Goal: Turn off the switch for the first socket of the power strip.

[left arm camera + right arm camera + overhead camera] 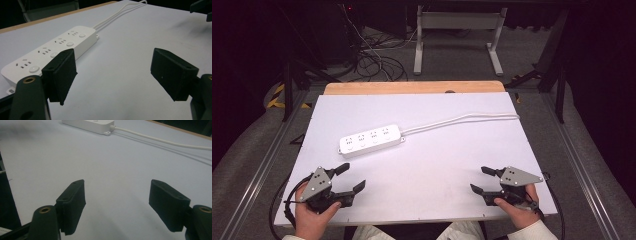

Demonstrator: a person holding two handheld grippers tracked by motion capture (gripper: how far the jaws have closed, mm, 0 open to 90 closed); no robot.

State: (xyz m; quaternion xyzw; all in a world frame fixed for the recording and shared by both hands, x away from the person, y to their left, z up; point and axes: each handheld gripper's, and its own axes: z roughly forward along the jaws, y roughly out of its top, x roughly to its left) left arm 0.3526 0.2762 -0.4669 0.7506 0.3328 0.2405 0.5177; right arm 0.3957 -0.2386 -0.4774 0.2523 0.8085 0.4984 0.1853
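Overhead, both hands show — power strip sockets clearer close-up.

white power strip, white table

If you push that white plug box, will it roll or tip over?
Probably neither: the power strip is long and low and lies flat, so it should slide on the smooth white table. Its cord looks bendy and would likely trail and tug behind it.

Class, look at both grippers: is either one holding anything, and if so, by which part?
Nothing is held. The left gripper and the right gripper are both open over the table, apart from the power strip.
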